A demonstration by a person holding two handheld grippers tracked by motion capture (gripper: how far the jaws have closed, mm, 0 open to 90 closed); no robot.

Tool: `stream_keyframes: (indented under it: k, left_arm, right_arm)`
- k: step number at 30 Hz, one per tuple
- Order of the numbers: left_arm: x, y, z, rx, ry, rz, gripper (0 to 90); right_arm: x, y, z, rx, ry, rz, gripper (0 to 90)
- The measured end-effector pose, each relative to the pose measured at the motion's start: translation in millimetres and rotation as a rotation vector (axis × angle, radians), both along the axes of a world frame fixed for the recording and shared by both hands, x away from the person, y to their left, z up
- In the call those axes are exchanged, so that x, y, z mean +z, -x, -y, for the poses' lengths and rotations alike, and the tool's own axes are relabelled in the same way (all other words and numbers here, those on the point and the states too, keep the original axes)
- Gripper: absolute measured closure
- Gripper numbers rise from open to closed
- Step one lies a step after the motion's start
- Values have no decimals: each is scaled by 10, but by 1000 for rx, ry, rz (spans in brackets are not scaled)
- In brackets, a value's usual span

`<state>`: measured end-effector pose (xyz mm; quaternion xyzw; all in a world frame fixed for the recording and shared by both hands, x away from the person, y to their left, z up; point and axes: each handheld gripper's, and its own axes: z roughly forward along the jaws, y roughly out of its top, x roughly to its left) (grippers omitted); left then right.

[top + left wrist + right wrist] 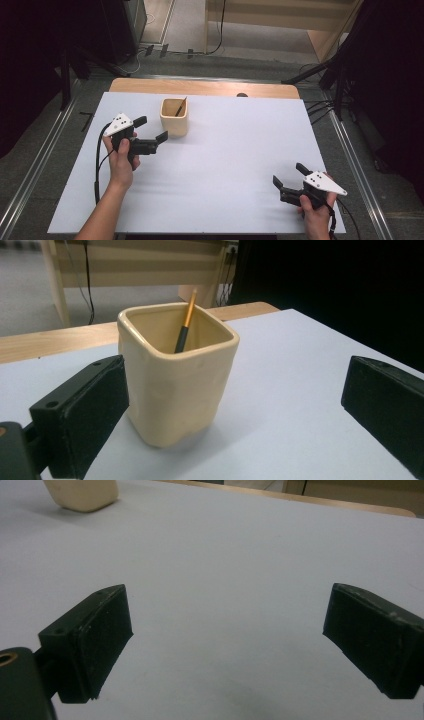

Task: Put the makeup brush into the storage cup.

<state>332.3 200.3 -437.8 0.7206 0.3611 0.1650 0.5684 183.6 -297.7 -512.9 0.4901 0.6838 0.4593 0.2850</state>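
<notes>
A cream square ceramic cup (pixel 174 118) stands on the white table sheet (pixel 225 150) toward the back left. A thin pencil (pixel 180 107) with a dark lower part and an orange upper part leans inside it. My left gripper (pixel 151 129) sits just left of the cup, jaws wide apart, holding nothing. In the left gripper view the cup (pixel 177 385) stands close in front of the left jaw, with the pencil (pixel 185 322) slanting up inside it. My right gripper (pixel 289 174) rests open near the front right of the sheet, its jaws bare over the sheet (pixel 225 570).
A wooden table edge (pixel 200 87) shows behind the sheet. Metal rails run along both sides on the floor, with cables and dark stands behind. A wooden bench (pixel 135 270) stands in the background. The cup's base (pixel 82 495) appears far off in the right gripper view.
</notes>
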Motion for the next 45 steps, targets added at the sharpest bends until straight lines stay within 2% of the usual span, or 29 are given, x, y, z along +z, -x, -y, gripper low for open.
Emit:
stream_keyframes:
  k: [3, 9, 17, 22, 26, 30, 39, 42, 45]
  left_arm:
    - [-38, 67, -57, 7, 13, -1, 0]
    - [-128, 175, -166, 18, 9, -13, 0]
    - [-142, 315, -264, 20, 15, -3, 0]
    - [-225, 422, -356, 31, 41, -13, 0]
    - [-281, 499, -427, 30, 35, -20, 0]
    - [-301, 566, -497, 33, 13, -11, 0]
    - [-391, 736, -669, 52, 22, -16, 0]
    - [-428, 809, -723, 60, 1, -11, 0]
    - [-466, 890, -787, 68, 0, -18, 0]
  right_arm:
    - [1, 2, -3, 0, 2, 1, 56]
    - [4, 5, -6, 0, 3, 2, 56]
    - [12, 10, -7, -3, 2, 8, 56]
    - [17, 17, -6, 0, 1, 15, 56]
    - [24, 26, -7, -2, 1, 25, 56]
    - [36, 33, -7, -14, 0, 31, 56]
    - [48, 52, -6, -10, 5, 50, 63]
    - [53, 60, 4, -15, 7, 58, 71]
    - [57, 68, 24, -19, 1, 62, 71]
